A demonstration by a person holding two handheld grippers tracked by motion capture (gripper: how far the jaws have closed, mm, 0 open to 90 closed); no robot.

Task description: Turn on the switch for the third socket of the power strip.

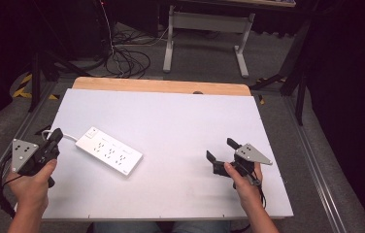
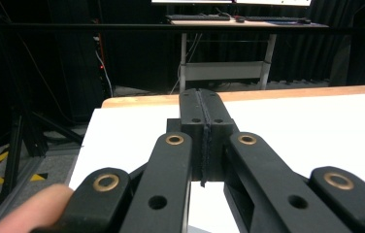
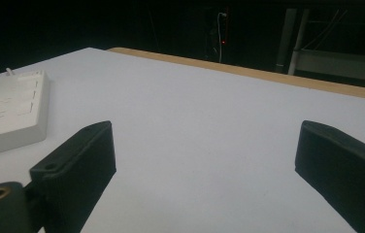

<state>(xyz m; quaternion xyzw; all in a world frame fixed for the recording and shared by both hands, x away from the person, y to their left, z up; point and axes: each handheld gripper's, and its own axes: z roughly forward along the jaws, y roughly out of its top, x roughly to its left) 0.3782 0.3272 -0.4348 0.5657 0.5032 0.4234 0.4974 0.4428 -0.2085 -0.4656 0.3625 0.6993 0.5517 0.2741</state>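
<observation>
A white power strip [image 1: 109, 151] lies slantwise on the left half of the white table top [image 1: 180, 121], its cord end toward the left edge. My left gripper [image 1: 57, 134] hovers at the table's left edge, just left of the strip's cord end; its jaws are pressed together with nothing between them [image 2: 204, 104]. My right gripper [image 1: 221, 150] is over the right half of the table, jaws wide apart and empty [image 3: 205, 150]. In the right gripper view the power strip [image 3: 6, 109] sits far left, beyond the left jaw.
A bare wooden strip [image 1: 161, 86] runs along the table's far edge. Metal rails [image 1: 316, 170] flank the table on both sides. Beyond it stand a desk frame [image 1: 205, 34] and loose cables [image 1: 127, 60] on the carpet.
</observation>
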